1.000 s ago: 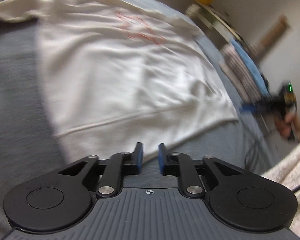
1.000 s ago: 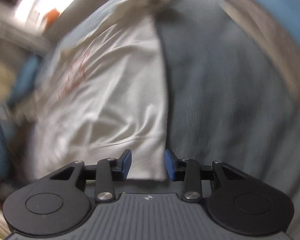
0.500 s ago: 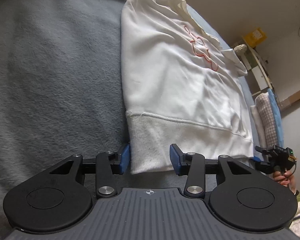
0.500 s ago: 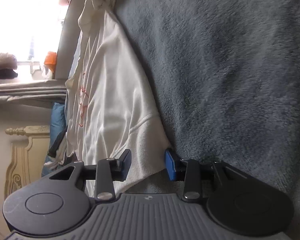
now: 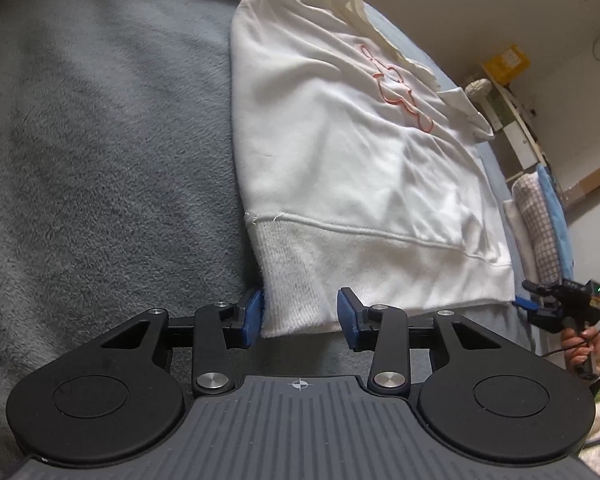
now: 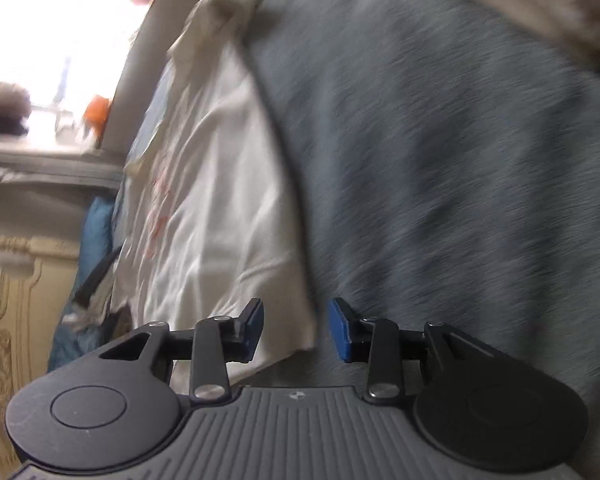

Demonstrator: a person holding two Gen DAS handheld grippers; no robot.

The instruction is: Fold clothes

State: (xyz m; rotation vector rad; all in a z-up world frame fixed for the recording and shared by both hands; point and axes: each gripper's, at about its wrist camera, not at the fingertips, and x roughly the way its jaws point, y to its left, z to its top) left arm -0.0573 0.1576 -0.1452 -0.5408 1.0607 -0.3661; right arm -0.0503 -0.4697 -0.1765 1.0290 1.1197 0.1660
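White sweatshirt point(image 5: 340, 152) laid flat on a grey fleece blanket point(image 5: 100, 168), a gripper at each hem corner.

The left gripper point(image 5: 300, 316) stands wide apart around the ribbed hem's corner, its left pad just touching the fabric edge, nothing clamped. The right gripper point(image 6: 296, 330), seen blurred, is likewise spread, the opposite hem corner lying between its blue pads point(image 6: 338, 328), not pinched. In the left view the right gripper point(image 5: 556, 304) sits at the far corner, held by a hand point(image 5: 580, 346).
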